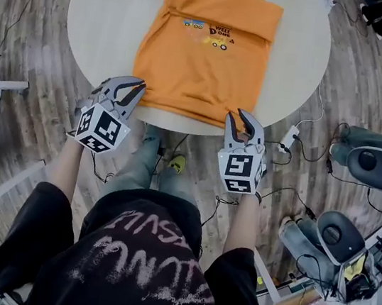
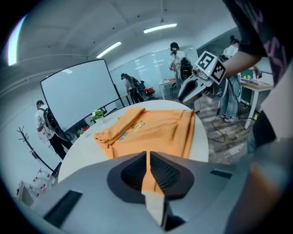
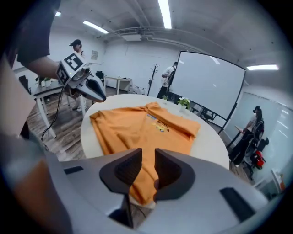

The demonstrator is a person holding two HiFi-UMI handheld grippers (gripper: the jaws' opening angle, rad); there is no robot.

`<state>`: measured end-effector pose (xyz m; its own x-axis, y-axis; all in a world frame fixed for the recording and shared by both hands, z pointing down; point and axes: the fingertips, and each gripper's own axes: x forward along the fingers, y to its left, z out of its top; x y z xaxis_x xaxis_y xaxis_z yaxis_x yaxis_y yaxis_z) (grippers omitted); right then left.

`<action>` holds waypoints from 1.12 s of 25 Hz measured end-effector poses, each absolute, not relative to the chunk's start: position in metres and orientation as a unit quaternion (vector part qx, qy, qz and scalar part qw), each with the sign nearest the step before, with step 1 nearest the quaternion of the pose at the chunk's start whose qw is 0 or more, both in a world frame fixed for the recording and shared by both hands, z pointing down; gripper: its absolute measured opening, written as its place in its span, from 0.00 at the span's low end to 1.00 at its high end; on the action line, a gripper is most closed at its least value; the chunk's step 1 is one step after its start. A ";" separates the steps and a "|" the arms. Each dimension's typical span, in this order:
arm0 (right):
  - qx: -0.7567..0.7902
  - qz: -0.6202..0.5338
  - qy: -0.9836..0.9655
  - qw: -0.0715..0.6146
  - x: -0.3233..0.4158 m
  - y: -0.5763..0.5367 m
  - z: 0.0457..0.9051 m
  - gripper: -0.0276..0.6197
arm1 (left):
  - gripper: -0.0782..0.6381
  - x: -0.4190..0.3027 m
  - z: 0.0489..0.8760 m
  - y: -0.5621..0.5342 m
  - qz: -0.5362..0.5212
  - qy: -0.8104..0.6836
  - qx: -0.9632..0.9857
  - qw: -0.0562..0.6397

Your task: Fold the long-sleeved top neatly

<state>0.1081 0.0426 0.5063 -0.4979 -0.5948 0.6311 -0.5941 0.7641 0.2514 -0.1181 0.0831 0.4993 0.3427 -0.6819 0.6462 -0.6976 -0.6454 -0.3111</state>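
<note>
Head view shows the orange long-sleeved top (image 1: pixel 207 50) lying flat on the round worktop (image 1: pixel 105 12), collar far, hem at the near edge. We see the left gripper (image 1: pixel 134 90) just left of the hem's left corner, its jaws nearly together with only a thin slit and no cloth in it. The right gripper (image 1: pixel 244 124) hovers at the right corner, jaws apart and empty. We judge that either could pinch a single layer or miss the hem. An uneven lift would skew the fold or drag the top off the edge. We count one top, one worktop, two grippers.
</note>
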 end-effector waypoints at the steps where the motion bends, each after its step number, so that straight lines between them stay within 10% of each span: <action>1: 0.327 -0.005 -0.866 0.379 0.112 0.053 0.514 0.21 | 0.17 -0.115 0.504 0.091 0.401 -0.413 0.818 0.010; 14: 0.215 -0.098 -0.836 0.495 0.136 0.081 0.575 0.39 | 0.43 -0.114 0.559 0.122 0.519 -0.340 0.784 -0.011; 28: 0.174 -0.107 -0.826 0.525 0.126 0.062 0.589 0.22 | 0.24 -0.118 0.582 0.099 0.558 -0.280 0.781 -0.005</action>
<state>0.1257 0.0616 0.5887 -0.3878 -0.4003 0.8303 -0.1746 0.9164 0.3603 -0.1180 0.0995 0.5816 0.2207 -0.4439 0.8685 -0.4318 -0.8429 -0.3211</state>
